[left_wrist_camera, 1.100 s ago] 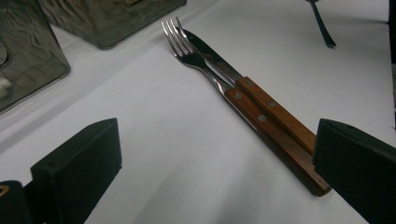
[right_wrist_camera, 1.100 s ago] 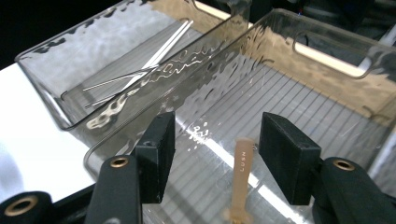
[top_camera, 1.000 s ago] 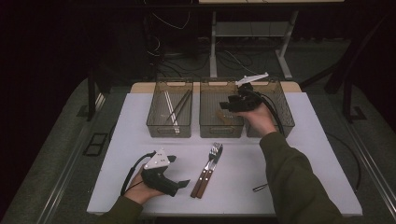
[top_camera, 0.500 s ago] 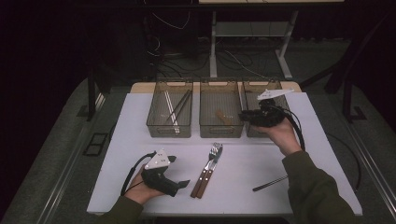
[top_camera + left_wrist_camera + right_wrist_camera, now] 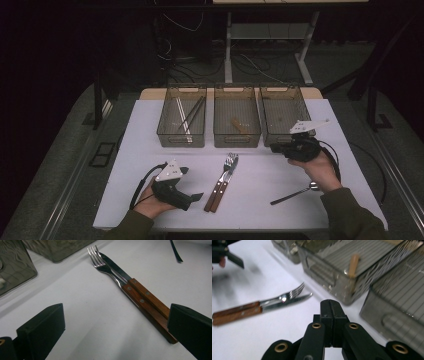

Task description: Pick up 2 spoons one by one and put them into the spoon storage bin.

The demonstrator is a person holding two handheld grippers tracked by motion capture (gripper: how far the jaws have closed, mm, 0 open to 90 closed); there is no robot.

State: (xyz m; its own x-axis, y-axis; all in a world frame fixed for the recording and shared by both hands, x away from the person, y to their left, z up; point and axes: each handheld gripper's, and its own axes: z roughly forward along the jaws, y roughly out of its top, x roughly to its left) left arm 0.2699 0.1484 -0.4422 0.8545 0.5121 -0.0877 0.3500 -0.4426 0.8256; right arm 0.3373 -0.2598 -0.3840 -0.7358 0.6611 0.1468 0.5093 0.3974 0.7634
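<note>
High view | right gripper (image 5: 278, 148) closed, empty | fork (image 5: 223, 177) well left | left gripper (image 5: 197, 196) wide

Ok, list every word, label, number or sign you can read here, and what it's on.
None can be read.
Fork and knife: wooden handles with bare rivets, no stamp visible on the metal.
Bins: no labels.
Left gripper and right gripper: no markings visible.
</note>
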